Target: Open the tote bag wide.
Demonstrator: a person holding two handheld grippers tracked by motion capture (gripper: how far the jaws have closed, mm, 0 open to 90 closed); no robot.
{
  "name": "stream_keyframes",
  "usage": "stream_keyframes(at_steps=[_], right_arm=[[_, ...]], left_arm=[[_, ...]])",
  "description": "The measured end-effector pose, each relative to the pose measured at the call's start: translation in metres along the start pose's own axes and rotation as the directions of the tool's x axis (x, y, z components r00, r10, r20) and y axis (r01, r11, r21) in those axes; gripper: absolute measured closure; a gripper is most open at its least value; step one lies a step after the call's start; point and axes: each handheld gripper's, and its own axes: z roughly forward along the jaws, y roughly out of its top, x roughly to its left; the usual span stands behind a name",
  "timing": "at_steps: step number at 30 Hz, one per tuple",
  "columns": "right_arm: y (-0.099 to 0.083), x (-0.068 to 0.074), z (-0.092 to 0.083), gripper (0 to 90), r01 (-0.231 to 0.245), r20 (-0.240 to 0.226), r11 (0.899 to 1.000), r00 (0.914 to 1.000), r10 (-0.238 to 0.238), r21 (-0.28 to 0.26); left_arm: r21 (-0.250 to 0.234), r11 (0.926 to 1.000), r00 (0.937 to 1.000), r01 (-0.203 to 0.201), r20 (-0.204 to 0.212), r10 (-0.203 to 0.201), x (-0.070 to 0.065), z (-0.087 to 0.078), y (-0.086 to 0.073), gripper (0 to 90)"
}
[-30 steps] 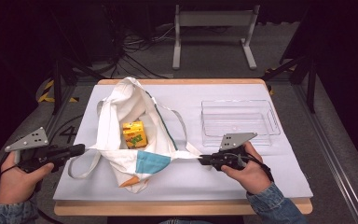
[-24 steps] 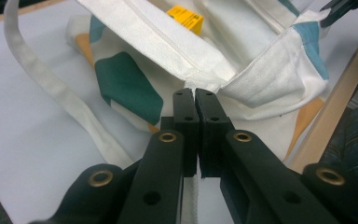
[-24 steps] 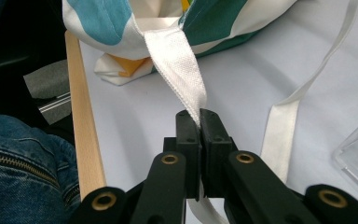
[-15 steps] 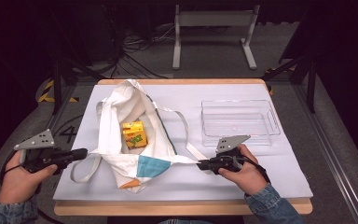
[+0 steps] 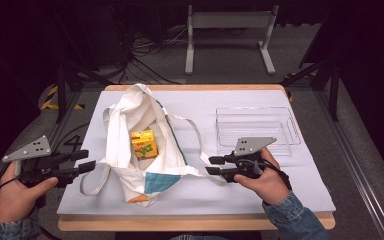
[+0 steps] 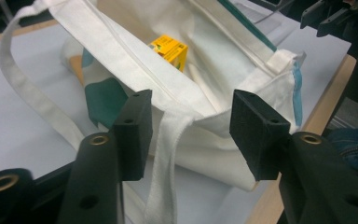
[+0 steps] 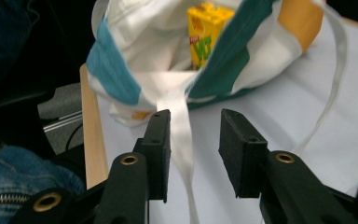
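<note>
A white tote bag (image 5: 130, 125) with teal and orange patches lies open on the pale mat, a yellow juice carton (image 5: 144, 143) inside it. At the bag's left side, my left gripper (image 5: 87, 161) has just been opening. In the left gripper view its jaws (image 6: 189, 135) stand apart around a white strap (image 6: 168, 154), and the pads do not press it. My right gripper (image 5: 211, 165), at the bag's right, has also just been opening. Its jaws (image 7: 193, 149) straddle the other strap (image 7: 182, 130) loosely. The carton (image 7: 207, 32) stands beyond them.
A clear plastic tray (image 5: 255, 130) sits on the mat at the right rear, just behind my right hand. The wooden table edge (image 5: 195, 222) runs along the front. Cables and a metal stand are on the dark floor behind the table.
Both grippers were shut on the bag's straps and held its mouth stretched; now both pairs of jaws stand apart and the straps lie slack. The right hand rose slightly.
</note>
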Motion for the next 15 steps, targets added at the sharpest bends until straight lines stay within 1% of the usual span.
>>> stream_keyframes(at_steps=[1, 4, 6, 8, 9, 10, 11, 12, 13, 14, 15], right_arm=[[0.004, 0.000, 0.000, 62.0, 0.005, 0.005, 1.000, 1.0000, -0.005, -0.012], [0.014, -0.002, 0.003, 59.3, 0.013, 0.024, 0.999, 0.9996, -0.012, -0.041], [0.022, -0.003, 0.007, 57.7, 0.019, 0.035, 0.998, 0.9992, -0.017, -0.059], [0.028, -0.004, 0.012, 55.5, 0.027, 0.046, 0.997, 0.9987, -0.024, -0.069], [0.031, -0.004, 0.015, 55.0, 0.033, 0.054, 0.997, 0.9981, -0.029, -0.074], [0.031, -0.004, 0.015, 55.0, 0.033, 0.054, 0.997, 0.9981, -0.029, -0.074], [0.034, -0.005, 0.018, 55.0, 0.035, 0.059, 0.996, 0.9978, -0.030, -0.076], [0.041, -0.006, 0.027, 54.1, 0.043, 0.076, 0.995, 0.9964, -0.037, -0.087], [0.041, -0.006, 0.027, 54.1, 0.043, 0.076, 0.995, 0.9964, -0.037, -0.087], [0.046, -0.007, 0.035, 53.5, 0.056, 0.094, 0.994, 0.9944, -0.047, -0.092], [0.046, -0.007, 0.035, 53.5, 0.056, 0.094, 0.994, 0.9944, -0.047, -0.092]], left_arm=[[-0.012, 0.9999, 0.9999, 0.009, -0.008, -0.009, 0.000, 0.001, 0.001, 46.3], [-0.041, 0.9990, 0.9995, 0.016, -0.028, -0.017, 0.003, 0.003, 0.003, 44.4], [-0.065, 0.9976, 0.9983, 0.025, -0.051, -0.028, 0.005, 0.006, 0.004, 43.0], [-0.077, 0.9965, 0.9965, 0.033, -0.074, -0.038, 0.007, 0.007, 0.005, 41.8], [-0.084, 0.9957, 0.9956, 0.040, -0.081, -0.047, 0.008, 0.009, 0.005, 41.7], [-0.084, 0.9957, 0.9956, 0.040, -0.081, -0.047, 0.008, 0.009, 0.005, 41.4], [-0.094, 0.9943, 0.9942, 0.049, -0.090, -0.058, 0.010, 0.012, 0.006, 41.4], [-0.095, 0.9940, 0.9935, 0.053, -0.095, -0.062, 0.011, 0.013, 0.006, 39.8], [-0.098, 0.9936, 0.9929, 0.057, -0.099, -0.067, 0.012, 0.015, 0.007, 39.8], [-0.107, 0.9923, 0.9918, 0.063, -0.104, -0.074, 0.014, 0.018, 0.007, 38.9], [-0.111, 0.9913, 0.9910, 0.071, -0.106, -0.083, 0.015, 0.020, 0.007, 38.9]])
